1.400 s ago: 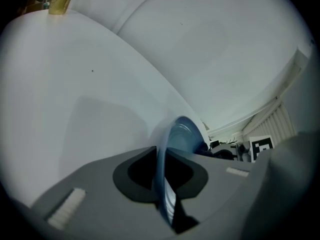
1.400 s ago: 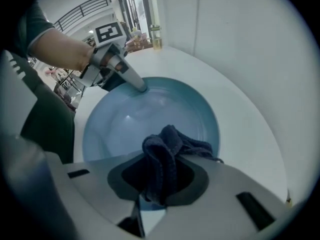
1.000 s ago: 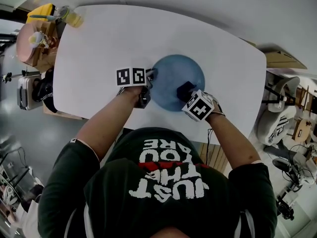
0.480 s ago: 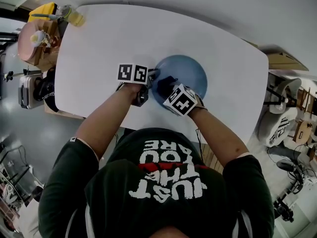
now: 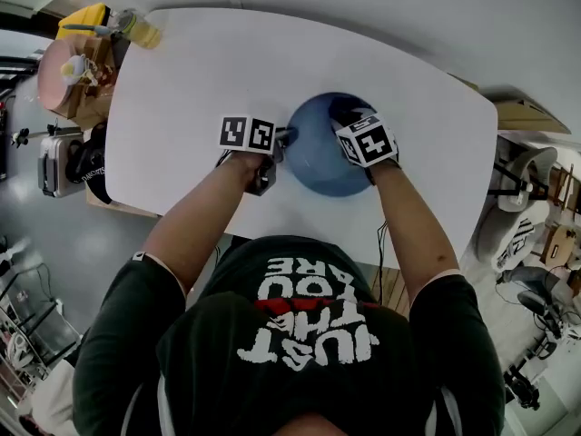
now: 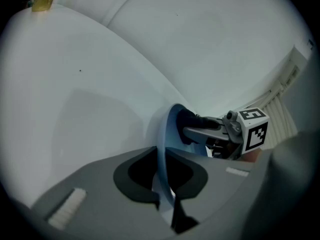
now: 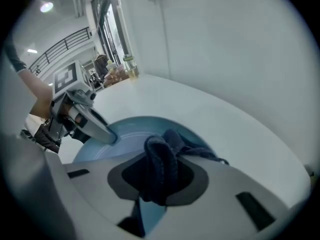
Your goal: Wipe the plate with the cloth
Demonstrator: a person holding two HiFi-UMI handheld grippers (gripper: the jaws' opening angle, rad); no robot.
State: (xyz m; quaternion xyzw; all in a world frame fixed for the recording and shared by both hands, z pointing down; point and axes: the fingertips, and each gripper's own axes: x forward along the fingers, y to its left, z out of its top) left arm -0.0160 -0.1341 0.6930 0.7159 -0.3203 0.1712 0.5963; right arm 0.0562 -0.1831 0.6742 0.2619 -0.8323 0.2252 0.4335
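Holding the blue plate point(image 5: 318, 166) by its left rim, the left gripper point(image 5: 280, 138) has its fingers squeezed almost together on the thin edge. The left gripper view shows the rim running right between the two grey jaws, with the pads pressing on it from both sides.

The plate sits on the white table point(image 5: 200, 71), near the side where the person stands. The right gripper point(image 5: 355, 123) is over the far right part of the plate and points down at it. Its jaws are closed tight on a dark blue cloth point(image 7: 161, 160). In the right gripper view the cloth bunches up thick between the jaws, and a loose bit hangs out past them onto the plate. The cloth touches the blue surface close to the far rim.

Each gripper has a cube with black and white squares on top, the left cube point(image 5: 246, 133) just beside the plate and the right cube point(image 5: 367, 140) over it. The two grippers are on opposite sides of the plate.

A yellowish bottle point(image 5: 138, 31) stands at the far left corner of the table, well apart from the plate.
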